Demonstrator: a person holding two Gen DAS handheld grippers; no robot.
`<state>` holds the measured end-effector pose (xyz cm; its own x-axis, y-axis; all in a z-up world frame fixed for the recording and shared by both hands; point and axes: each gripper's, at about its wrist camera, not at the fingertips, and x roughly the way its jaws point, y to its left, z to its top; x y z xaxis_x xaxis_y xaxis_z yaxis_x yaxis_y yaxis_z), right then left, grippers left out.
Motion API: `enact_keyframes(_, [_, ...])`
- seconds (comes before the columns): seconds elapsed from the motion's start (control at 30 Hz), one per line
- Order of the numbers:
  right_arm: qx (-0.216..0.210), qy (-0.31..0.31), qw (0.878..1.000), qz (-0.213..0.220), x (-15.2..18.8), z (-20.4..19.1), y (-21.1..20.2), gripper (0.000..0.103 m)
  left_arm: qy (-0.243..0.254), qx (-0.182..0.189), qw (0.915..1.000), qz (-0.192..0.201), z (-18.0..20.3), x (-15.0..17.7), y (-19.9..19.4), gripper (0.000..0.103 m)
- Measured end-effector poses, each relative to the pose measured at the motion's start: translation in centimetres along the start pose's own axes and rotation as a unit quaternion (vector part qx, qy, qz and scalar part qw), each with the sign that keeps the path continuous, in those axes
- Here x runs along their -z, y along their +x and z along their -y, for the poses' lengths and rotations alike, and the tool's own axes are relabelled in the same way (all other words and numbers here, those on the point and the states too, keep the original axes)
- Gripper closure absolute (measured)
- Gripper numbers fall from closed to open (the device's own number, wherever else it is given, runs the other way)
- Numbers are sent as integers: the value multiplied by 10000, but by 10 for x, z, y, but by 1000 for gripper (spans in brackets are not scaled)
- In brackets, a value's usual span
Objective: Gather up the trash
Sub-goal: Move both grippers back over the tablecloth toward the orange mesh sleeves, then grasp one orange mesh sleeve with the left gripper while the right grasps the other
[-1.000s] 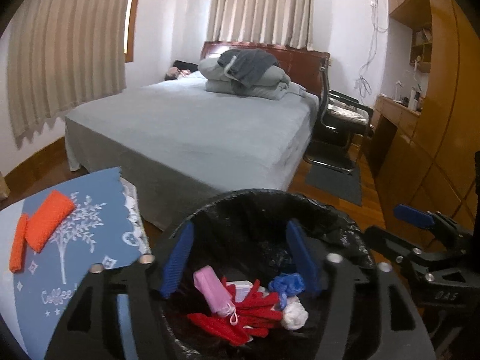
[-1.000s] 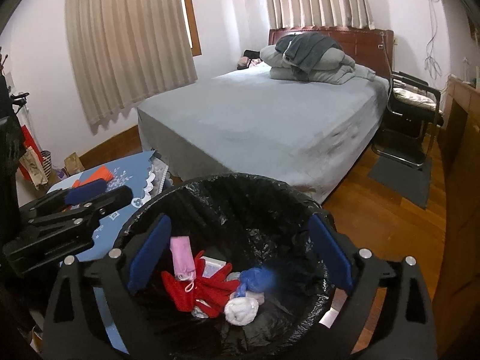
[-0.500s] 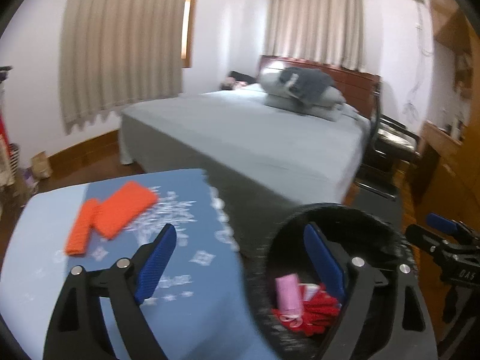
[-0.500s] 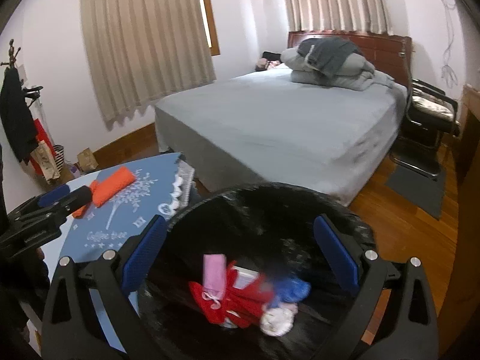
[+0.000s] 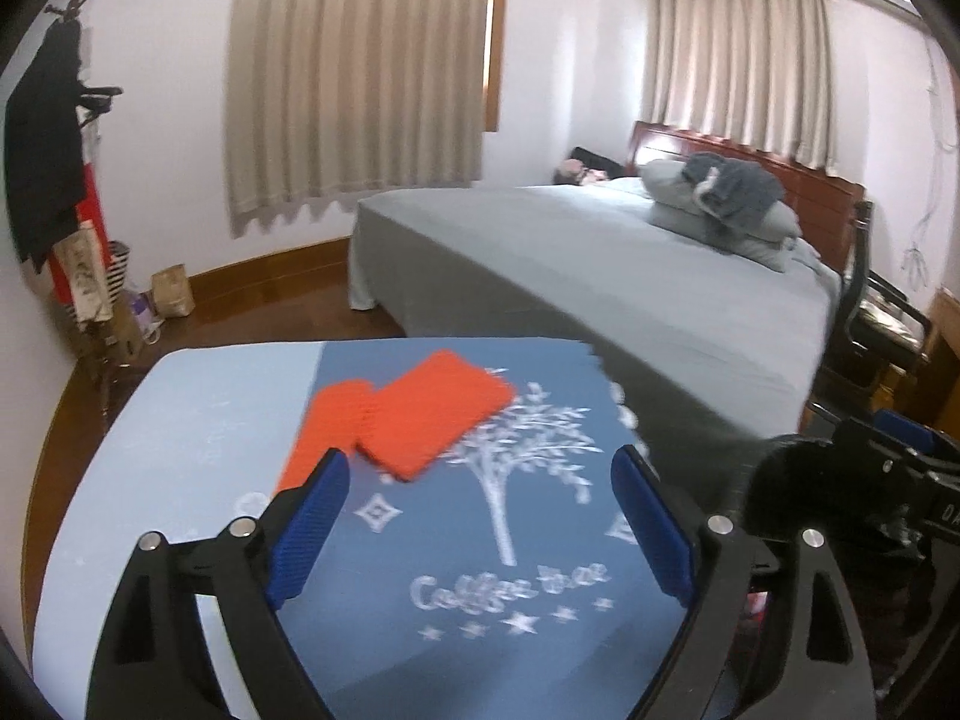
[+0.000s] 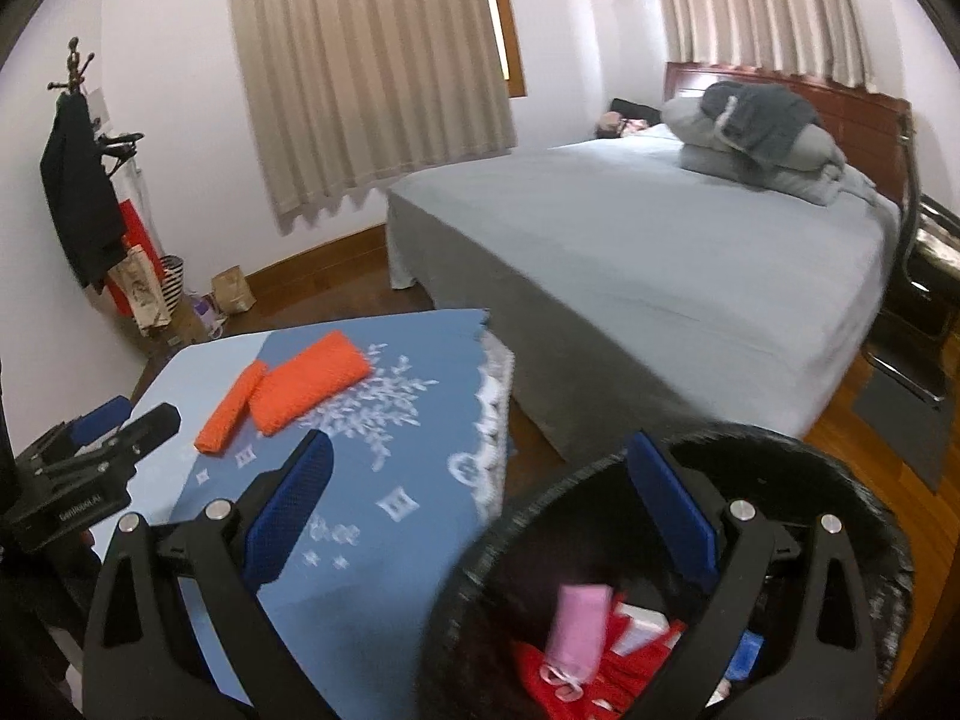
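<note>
remaining trash: two orange knitted pieces (image 5: 420,420), touching each other on the blue tablecloth (image 5: 540,630), well apart from bin | done: pink pouch (image 6: 579,615) and red scraps already in black-lined trash bin (image 6: 600,480) beside table | left gripper (image 5: 480,531): jaws apart, empty, aimed at orange pieces | right gripper (image 6: 480,510): jaws apart, empty | progress: judged mostly done

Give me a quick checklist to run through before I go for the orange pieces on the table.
1. Left gripper empty, jaws wide apart: ok.
2. Right gripper empty, jaws apart: ok.
3. Two orange pieces in plain view on the blue tablecloth: ok.
4. Pieces lie apart for a single pick: not ok, the wider one overlaps the narrow one.
5. Trash bin open beside the table, room left: ok.
6. What the pieces are made of: cannot tell, the picture is blurred.
</note>
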<state>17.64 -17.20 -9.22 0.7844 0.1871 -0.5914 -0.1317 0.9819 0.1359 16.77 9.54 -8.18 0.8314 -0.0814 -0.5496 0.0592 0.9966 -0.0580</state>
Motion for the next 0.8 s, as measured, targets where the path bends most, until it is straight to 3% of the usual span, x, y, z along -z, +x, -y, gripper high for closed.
enact_keyframes(0.5, [-206, -244, 9991, -296, -9, -58, 81, 7, -116, -572, 9979, -293, -61, 12, 59, 16])
enact_keyframes(0.8, [-235, -385, 9975, -546, -7, -76, 123, 7, -305, -660, 9929, -942, -94, 26, 124, 22])
